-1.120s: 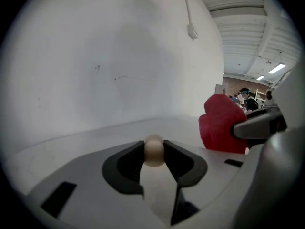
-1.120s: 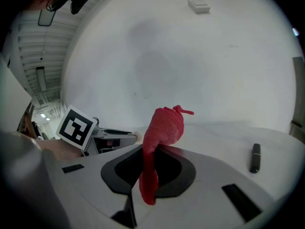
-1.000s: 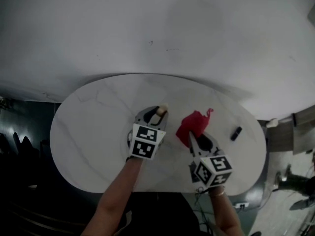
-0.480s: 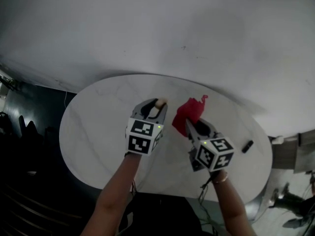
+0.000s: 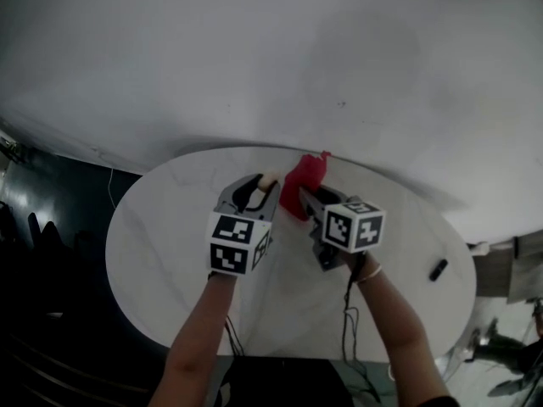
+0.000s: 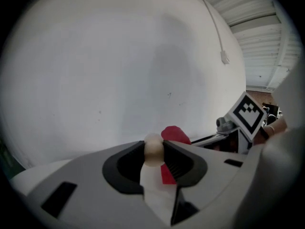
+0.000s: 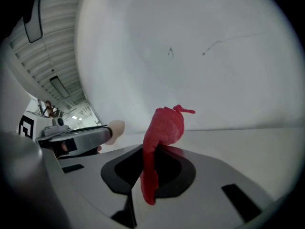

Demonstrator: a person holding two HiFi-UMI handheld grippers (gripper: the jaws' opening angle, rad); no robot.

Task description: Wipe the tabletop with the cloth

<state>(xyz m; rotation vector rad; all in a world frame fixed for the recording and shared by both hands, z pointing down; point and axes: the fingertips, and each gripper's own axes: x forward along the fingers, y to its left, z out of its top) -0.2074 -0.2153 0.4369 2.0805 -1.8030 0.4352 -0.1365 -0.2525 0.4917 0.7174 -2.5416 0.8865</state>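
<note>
The red cloth (image 5: 304, 176) hangs bunched from my right gripper (image 5: 299, 196), which is shut on it over the far part of the white marble tabletop (image 5: 170, 227). In the right gripper view the cloth (image 7: 165, 127) rises out of the jaws of that gripper (image 7: 151, 152), one tail drooping between them. My left gripper (image 5: 265, 182) sits just left of the cloth, shut on a small cream-coloured rounded thing (image 6: 153, 150). In the left gripper view the cloth (image 6: 175, 134) shows right behind that thing, and the right gripper's marker cube (image 6: 249, 114) is at the right.
A small black object (image 5: 438, 269) lies near the table's right end. A plain white wall (image 5: 271, 49) stands right behind the table's far edge. Dark floor (image 5: 51, 219) lies to the left. The left gripper's tip (image 7: 81, 137) pokes into the right gripper view from the left.
The right gripper has carried the cloth to the left and toward the far edge, up beside the left gripper's tip. The left gripper has also moved toward the far edge.
</note>
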